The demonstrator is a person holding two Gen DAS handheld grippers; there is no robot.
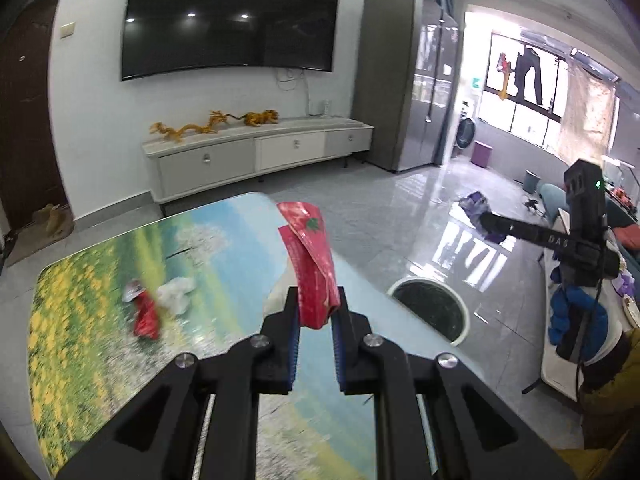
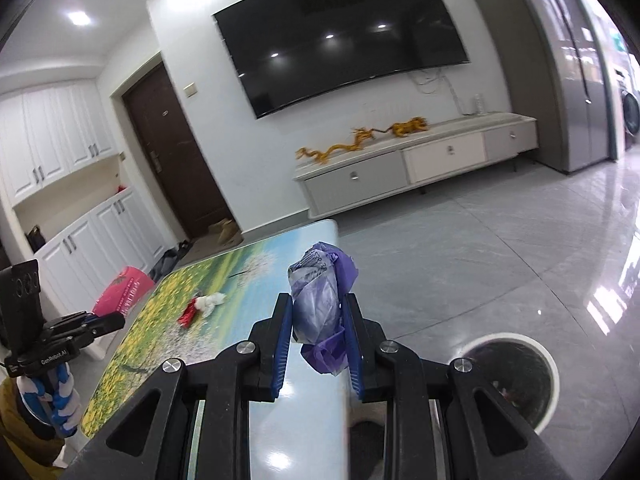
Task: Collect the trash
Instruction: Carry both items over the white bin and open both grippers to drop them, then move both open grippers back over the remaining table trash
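My left gripper [image 1: 317, 300] is shut on a red snack wrapper [image 1: 312, 256] and holds it above the flower-print table [image 1: 80, 320]. It also shows in the right wrist view [image 2: 122, 292]. My right gripper [image 2: 318, 308] is shut on a crumpled purple plastic wrapper [image 2: 320, 300], held above the table's right edge. In the left wrist view that wrapper [image 1: 476, 208] hangs off the right gripper's tip. A small red wrapper [image 1: 146, 316] and a white crumpled tissue [image 1: 176, 294] lie on the table. A white-rimmed trash bin [image 2: 516, 380] stands on the floor right of the table [image 1: 432, 308].
A white TV cabinet [image 1: 256, 152] with golden dragon figures stands against the far wall under a large TV [image 1: 228, 20]. Grey tiled floor [image 2: 480, 260] lies between table and cabinet. A sofa with clothes [image 1: 576, 308] is at the right.
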